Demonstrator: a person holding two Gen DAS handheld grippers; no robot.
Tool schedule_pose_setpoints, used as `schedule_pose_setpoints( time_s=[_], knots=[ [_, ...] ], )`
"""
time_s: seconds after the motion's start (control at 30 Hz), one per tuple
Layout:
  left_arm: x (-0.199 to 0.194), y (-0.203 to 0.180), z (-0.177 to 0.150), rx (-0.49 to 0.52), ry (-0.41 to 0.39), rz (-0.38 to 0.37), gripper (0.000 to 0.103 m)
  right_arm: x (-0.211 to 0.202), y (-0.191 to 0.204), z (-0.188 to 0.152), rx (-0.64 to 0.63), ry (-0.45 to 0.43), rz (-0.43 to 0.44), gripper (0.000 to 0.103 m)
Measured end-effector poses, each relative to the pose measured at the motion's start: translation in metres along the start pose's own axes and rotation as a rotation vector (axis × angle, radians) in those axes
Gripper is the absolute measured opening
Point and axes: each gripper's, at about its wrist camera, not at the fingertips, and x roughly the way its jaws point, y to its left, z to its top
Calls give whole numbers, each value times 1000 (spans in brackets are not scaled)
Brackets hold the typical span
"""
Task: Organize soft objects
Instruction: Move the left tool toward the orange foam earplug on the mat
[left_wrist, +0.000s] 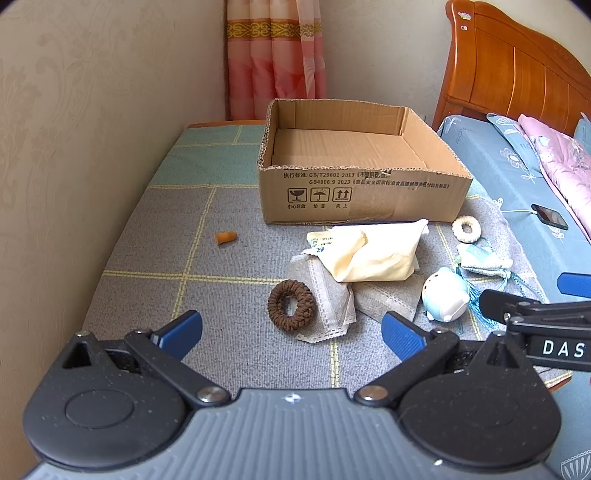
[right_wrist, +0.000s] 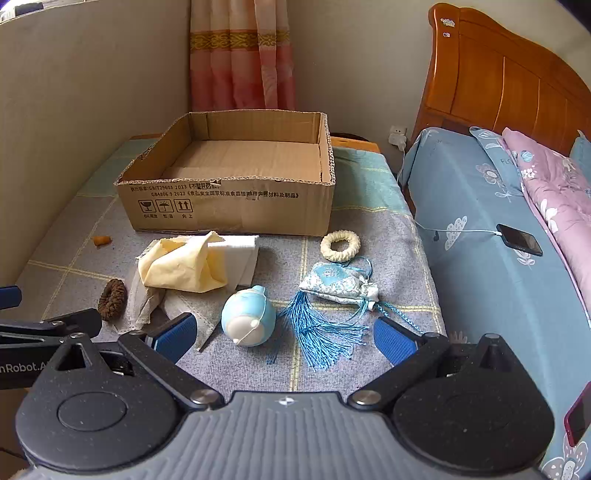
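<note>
An empty cardboard box (left_wrist: 364, 195) (right_wrist: 229, 206) stands at the back of the cloth-covered table. In front of it lie a yellow cloth bag (left_wrist: 373, 254) (right_wrist: 181, 266), grey gauze cloths (left_wrist: 325, 295), a brown knitted hair ring (left_wrist: 291, 304) (right_wrist: 112, 299), a cream hair ring (left_wrist: 466, 229) (right_wrist: 340, 246), a blue round plush toy (left_wrist: 445, 295) (right_wrist: 247, 317) and a blue sachet (right_wrist: 338, 282) with a tassel (right_wrist: 321, 332). My left gripper (left_wrist: 291, 334) is open, just short of the brown ring. My right gripper (right_wrist: 284, 334) is open, its fingers either side of the plush toy and tassel.
A small orange scrap (left_wrist: 226, 237) lies at the left of the table. A wall runs along the left side. A bed (right_wrist: 491, 221) with a phone (right_wrist: 519, 240) on a charging cable stands close on the right, below a wooden headboard (right_wrist: 498, 74). A curtain (right_wrist: 242, 55) hangs behind.
</note>
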Motion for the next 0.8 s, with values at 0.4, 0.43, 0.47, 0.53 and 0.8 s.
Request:
schedule_pose_setpoints(
  time_s=[0.4, 0.43, 0.47, 0.53, 0.8],
  knots=[
    [2, -1, 2, 0, -2, -7, 102, 2, -1, 0, 1, -4, 1, 103],
    [3, -1, 2, -2, -2, -10, 102, 2, -2, 0, 1, -5, 0, 103],
    [3, -1, 2, -4, -4, -15, 102, 2, -2, 0, 1, -6, -1, 103],
    [3, -1, 4, -3, -10, -23, 102, 3, -1, 0, 2, -12, -3, 103],
    [7, 5, 7, 7, -47, -49, 102, 0, -2, 3, -26, -62, 8, 103]
  ],
)
